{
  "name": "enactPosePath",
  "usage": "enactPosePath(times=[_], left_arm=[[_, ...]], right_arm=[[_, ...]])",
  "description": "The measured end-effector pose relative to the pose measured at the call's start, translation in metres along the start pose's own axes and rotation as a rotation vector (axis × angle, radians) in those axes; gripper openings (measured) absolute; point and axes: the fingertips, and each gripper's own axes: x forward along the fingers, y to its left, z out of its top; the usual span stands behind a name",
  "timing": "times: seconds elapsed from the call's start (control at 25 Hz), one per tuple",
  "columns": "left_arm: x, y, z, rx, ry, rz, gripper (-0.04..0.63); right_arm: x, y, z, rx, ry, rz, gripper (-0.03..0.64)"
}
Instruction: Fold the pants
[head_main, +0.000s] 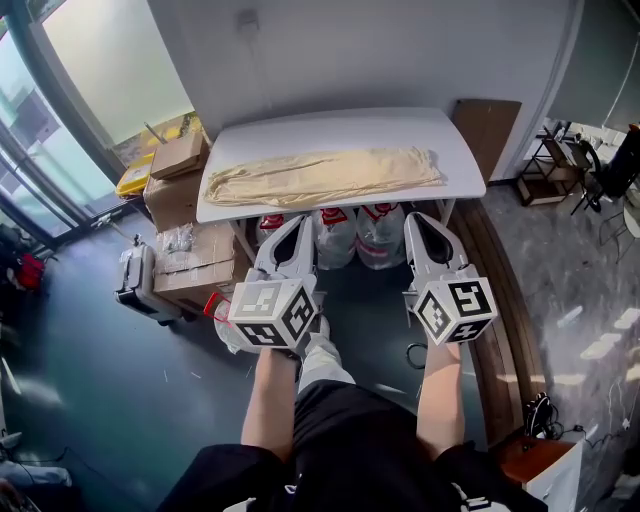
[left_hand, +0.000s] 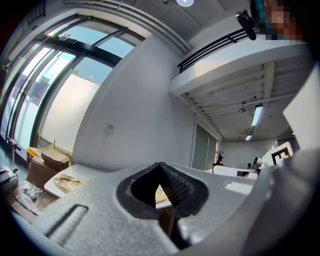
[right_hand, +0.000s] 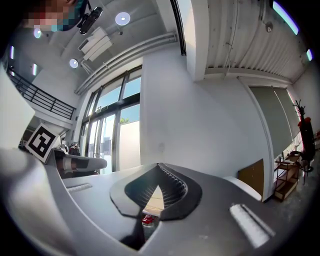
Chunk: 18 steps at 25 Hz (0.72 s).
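Forearms: both bare, lowest in the head view, each hand behind its marker cube; the person stands back from the table.
Left gripper: jaws closed tip to tip, nothing between them, pointing level at the table's front.
Right gripper: same, clamped on nothing.
Pants: beige, lying flat on the white table as one long narrow strip; probably already folded lengthwise.
Long axis: left-right across the table, crosswise to the line both grippers point along.
Bearing: straight ahead of both sets of fingertips, well apart, no contact.
Nearer hand: neither. The left end lies ahead of the left gripper, the right end ahead of the right.
Ends: can't tell which is waist and which is cuffs.
Edges: the near long edge sits close to the front rim, and both ends stop just short of the side rims.
Room: a bare strip of tabletop runs behind the pants up to the wall, with nothing else on top.
Off-table: water bottles underneath, cardboard boxes at left, brown board at right; all clear of a level approach.
Next (judgement): open both jaws, take one end at its two corners, and carry it along the long axis to the other end.
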Motion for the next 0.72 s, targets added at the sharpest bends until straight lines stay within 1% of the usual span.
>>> enactPosePath(times=[0.16, 0.32, 0.4, 0.56, 0.72], left_arm=[[0.047, 0.028, -0.011, -0.031, 0.016, -0.017, 0.003], [0.098, 0.058, -0.018, -0.051, 0.046, -0.032, 0.003], [0.122, 0.082, -0.018, -0.056, 0.061, -0.028, 0.003], [0.167, 0.136, -0.022, -0.063, 0.098, -0.006, 0.003], [0.212, 0.193, -0.008, -0.063, 0.101, 0.009, 0.003]], right_arm=[[0.037, -0.028, -0.010, -0.010, 0.016, -0.046, 0.006], [0.084, -0.056, -0.020, 0.015, 0.030, -0.090, 0.006], [0.119, -0.059, -0.032, 0.028, 0.050, -0.083, 0.006], [0.193, -0.052, -0.059, 0.049, 0.097, -0.041, 0.006], [0.271, -0.046, -0.060, 0.055, 0.093, -0.012, 0.006]])
